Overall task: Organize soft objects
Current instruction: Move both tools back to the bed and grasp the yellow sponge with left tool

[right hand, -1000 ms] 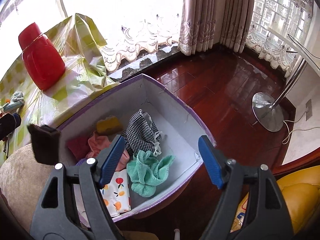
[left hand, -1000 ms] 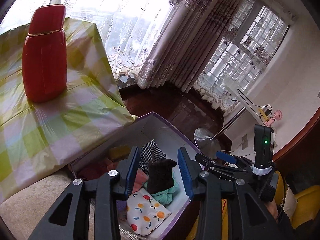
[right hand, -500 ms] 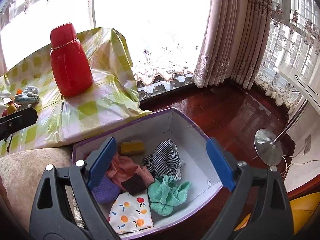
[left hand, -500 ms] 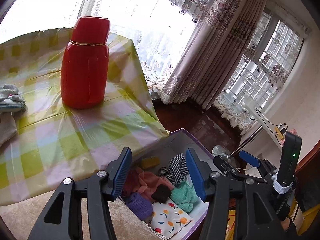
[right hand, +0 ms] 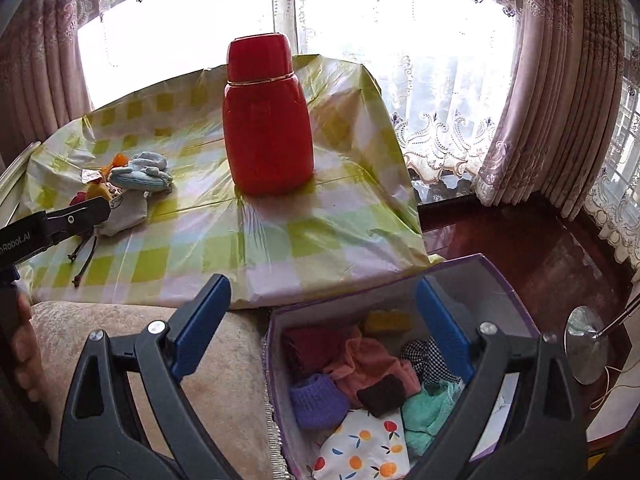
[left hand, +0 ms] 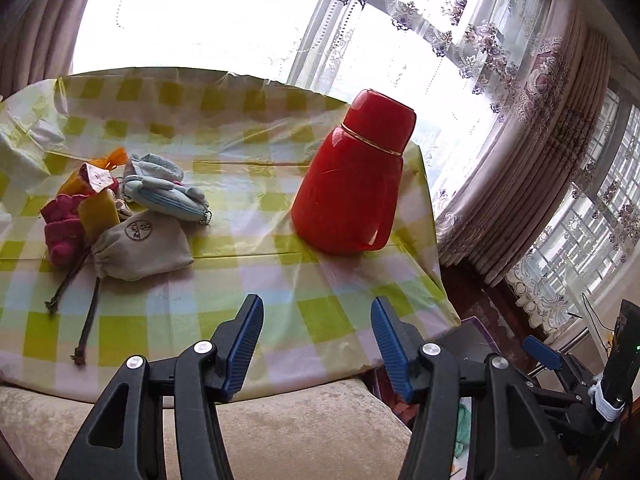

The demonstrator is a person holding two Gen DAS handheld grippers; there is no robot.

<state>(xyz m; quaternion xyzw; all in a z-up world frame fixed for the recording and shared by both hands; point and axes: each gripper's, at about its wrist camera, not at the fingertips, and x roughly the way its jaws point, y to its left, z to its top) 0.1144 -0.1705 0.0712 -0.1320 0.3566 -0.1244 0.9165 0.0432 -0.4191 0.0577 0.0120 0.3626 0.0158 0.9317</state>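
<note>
A purple box [right hand: 496,276] on the floor holds soft items: a dark brown cloth [right hand: 382,394], a purple knit piece [right hand: 316,400], a teal cloth [right hand: 424,412] and a fruit-print cloth [right hand: 360,452]. On the checked tablecloth [left hand: 280,288] lie a grey drawstring pouch [left hand: 140,246], light blue gloves [left hand: 160,188], a pink knit piece [left hand: 62,232] and yellow items [left hand: 98,212]. My left gripper [left hand: 316,344] is open and empty over the table's near edge. My right gripper [right hand: 322,328] is open and empty above the box's left wall.
A tall red thermos [left hand: 352,184] stands on the table's right part; it also shows in the right wrist view [right hand: 266,120]. A beige cushion [left hand: 280,432] lies below the table edge. Curtains [right hand: 552,80] and a fan base [right hand: 586,344] stand on the right.
The dark brown cloth left my left gripper and now lies in the box. My left gripper swung left and up from the box to the table. My right gripper drew back slightly.
</note>
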